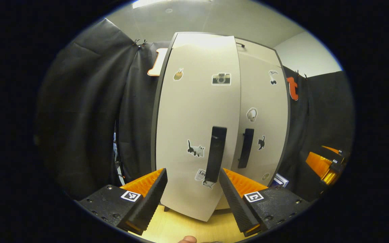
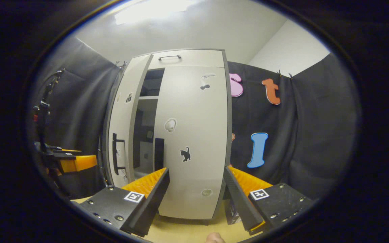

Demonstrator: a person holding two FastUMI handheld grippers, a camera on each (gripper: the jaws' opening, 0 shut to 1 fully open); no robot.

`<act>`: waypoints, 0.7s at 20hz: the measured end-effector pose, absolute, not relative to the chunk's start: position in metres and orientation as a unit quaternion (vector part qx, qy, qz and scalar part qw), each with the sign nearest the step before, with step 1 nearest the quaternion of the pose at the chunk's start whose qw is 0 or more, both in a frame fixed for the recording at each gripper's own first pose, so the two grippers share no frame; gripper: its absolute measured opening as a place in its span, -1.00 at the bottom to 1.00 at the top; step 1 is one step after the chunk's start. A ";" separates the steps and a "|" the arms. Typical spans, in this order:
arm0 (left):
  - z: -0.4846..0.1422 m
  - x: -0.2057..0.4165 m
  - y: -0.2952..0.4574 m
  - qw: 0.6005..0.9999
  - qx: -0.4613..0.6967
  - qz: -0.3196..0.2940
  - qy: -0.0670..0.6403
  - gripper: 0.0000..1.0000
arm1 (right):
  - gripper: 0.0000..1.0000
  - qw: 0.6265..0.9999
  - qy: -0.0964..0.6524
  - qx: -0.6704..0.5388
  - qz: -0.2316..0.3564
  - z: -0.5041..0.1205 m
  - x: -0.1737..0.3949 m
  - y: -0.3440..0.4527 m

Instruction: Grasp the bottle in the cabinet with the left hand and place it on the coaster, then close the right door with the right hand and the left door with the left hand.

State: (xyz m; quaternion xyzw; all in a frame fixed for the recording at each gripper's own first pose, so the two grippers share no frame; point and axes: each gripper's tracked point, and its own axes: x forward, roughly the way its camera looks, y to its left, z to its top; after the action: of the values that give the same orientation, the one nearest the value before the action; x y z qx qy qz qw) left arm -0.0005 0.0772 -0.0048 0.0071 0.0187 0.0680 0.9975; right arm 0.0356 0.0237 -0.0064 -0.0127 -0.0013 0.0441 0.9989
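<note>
While the left door (image 1: 194, 128) is still a little way open, the left tongs (image 1: 192, 189) sit right in front of it, spread wide and holding nothing. In the right gripper view the right door (image 2: 192, 141) looks shut, or very close to it, and a dark gap shows between the two doors. So the job in hand seems to be closing the left door.

To do it well, I think the tongs should push flat on the front of the door, near its black handle (image 1: 215, 153), and go slowly and straight until the door meets the cabinet (image 2: 187, 57). A push on the far edge could slip off. The white door looks smooth, so a soft, steady push is best.

The right tongs (image 2: 196, 189) are wide open too and hold nothing. They wait near the right door, above the pale wood surface (image 2: 181, 229).

Inside the cabinet the gap shows dark shelves, and I cannot tell what is on them. I cannot see where the bottle or the coaster is.
</note>
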 end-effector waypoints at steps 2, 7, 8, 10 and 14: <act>0.009 -0.005 0.074 0.997 0.023 0.075 0.002 0.91 | 0.95 0.999 -0.002 -0.012 0.035 -0.003 0.036 0.020; 0.024 -0.001 0.066 0.997 0.039 0.071 -0.013 0.92 | 0.96 0.999 -0.014 -0.024 0.031 0.005 0.033 0.021; 0.026 0.000 0.065 0.997 0.039 0.071 -0.015 0.92 | 0.95 0.999 -0.016 -0.023 0.032 0.006 0.032 0.021; 0.028 -0.001 0.065 0.997 0.036 0.071 -0.018 0.92 | 0.95 0.999 -0.018 -0.022 0.031 0.008 0.029 0.020; 0.029 -0.002 0.065 0.997 0.030 0.072 -0.018 0.92 | 0.95 0.999 -0.021 -0.019 0.028 0.012 0.024 0.015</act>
State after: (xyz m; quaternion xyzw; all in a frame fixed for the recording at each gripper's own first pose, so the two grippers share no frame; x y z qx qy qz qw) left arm -0.0021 0.0645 0.0290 0.0304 -0.0176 0.0716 0.9968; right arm 0.0243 0.0149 0.0117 -0.0190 -0.0206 0.0282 0.9992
